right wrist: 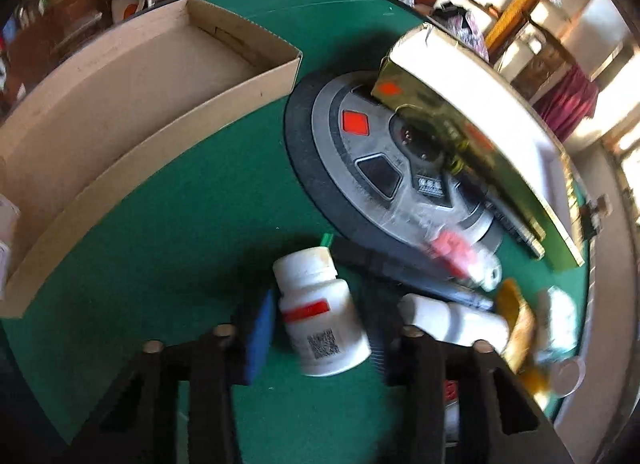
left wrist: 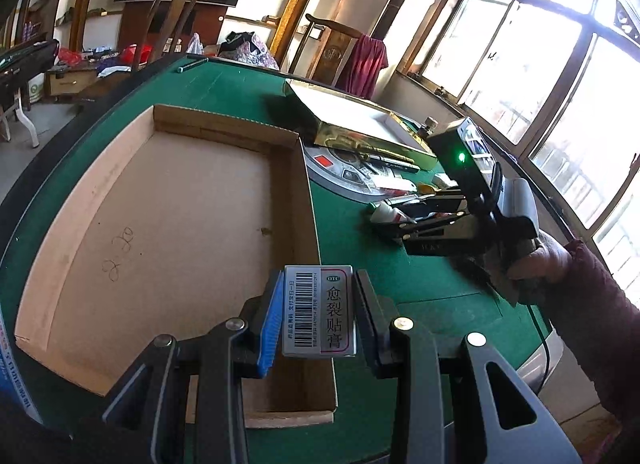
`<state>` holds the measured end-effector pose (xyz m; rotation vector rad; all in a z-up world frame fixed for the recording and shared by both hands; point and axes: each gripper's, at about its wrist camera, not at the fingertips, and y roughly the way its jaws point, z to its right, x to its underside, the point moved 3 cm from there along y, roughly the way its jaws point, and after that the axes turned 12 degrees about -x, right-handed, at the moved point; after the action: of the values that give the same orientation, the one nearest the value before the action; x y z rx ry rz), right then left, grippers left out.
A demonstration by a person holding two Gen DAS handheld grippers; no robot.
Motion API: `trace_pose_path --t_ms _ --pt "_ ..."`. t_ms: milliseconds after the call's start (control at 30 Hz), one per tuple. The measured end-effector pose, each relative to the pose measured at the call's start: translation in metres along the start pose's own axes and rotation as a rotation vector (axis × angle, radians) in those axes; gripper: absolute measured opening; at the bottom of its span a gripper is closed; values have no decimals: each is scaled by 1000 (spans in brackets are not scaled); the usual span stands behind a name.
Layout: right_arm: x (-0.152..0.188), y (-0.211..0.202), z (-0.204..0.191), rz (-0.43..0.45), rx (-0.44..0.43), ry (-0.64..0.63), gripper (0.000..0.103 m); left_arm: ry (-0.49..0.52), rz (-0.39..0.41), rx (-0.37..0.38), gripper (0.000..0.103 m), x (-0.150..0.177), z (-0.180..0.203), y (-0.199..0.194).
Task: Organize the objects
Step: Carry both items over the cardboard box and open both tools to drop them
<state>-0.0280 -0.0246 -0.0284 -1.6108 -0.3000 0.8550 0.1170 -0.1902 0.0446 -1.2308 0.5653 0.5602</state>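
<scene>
A silver medicine box is clamped upright, long axis toward twelve o'clock, by the left gripper over the cardboard tray's right wall. On the green table, a white bottle, cap toward eleven o'clock, is seen between the narrowed fingers of the steeply down-tilted right gripper; contact cannot be told.

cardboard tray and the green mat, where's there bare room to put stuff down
The cardboard tray holds nothing on its floor: the widest free patch. Bare green mat lies between the tray's near wall and the round grey disc. It is crowded right of the white bottle, where small items pile against the gold box.
</scene>
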Motion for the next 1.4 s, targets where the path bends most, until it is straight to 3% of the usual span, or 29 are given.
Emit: trace_pose_path --t_ms 267,433,567,733,800,867,1100,1233,1300,1367,1400 --pt "3 -6 1 75 -87 144 38 -21 0 1 33 -2 -1 -2" --pt "-1 -35 -9 168 -178 217 38 -27 26 1 33 -25 -8 -16" --pt "-21 -68 -26 246 -303 244 38 3 52 -44 33 -58 -13 -20" --pt "-73 -71 -42 290 -422 296 38 8 27 -127 33 -103 -29 14" --pt "-91 -56 -45 283 -419 327 38 -45 -31 -124 33 -119 -44 43" --pt "-107 -40 -48 273 -358 337 38 -83 -67 -141 33 -129 -58 67" --pt "-125 -5 -44 249 -276 372 38 -156 -123 -140 33 -140 -77 125" --pt "-127 3 -38 234 -240 372 38 -175 -134 -133 33 -137 -76 139" --pt "-126 5 -36 232 -226 366 38 -184 -134 -130 43 -137 -78 141" --pt "-126 5 -34 230 -214 358 38 -202 -130 -122 64 -137 -80 143" --pt "-126 5 -33 229 -207 354 38 -209 -125 -122 67 -136 -81 142"
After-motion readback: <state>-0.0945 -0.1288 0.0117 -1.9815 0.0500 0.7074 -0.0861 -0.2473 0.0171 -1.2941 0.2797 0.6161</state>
